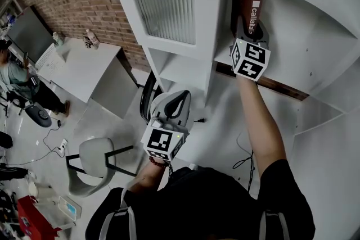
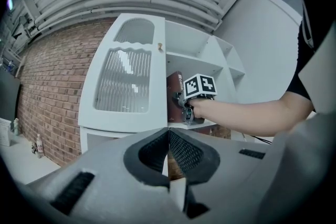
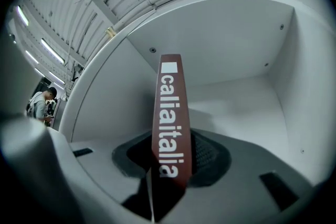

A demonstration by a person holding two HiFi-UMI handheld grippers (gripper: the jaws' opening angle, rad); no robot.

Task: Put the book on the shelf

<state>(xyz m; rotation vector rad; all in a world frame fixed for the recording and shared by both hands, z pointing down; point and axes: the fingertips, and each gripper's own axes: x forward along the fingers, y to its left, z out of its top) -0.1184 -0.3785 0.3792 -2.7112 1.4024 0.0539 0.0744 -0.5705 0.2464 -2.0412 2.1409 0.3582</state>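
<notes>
Clamped in the right gripper [image 3: 170, 157], the dark red book [image 3: 169, 107] is held by its spine, upright inside the white shelf compartment [image 3: 247, 107], near its left wall. The left gripper [image 2: 168, 152] is seen closed on nothing, held low, facing the ribbed-glass cabinet door [image 2: 123, 81].

One book [image 3: 169, 97], two tools, left tool [image 2: 168, 139] and right tool [image 3: 170, 162], one cabinet [image 1: 169, 8], one grey chair [image 1: 93, 163], one desk [image 1: 84, 64]

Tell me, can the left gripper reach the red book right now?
Probably not: the left gripper sits low, well away from the shelf, jaws shut, and the right gripper is clamped on the book there.
</notes>
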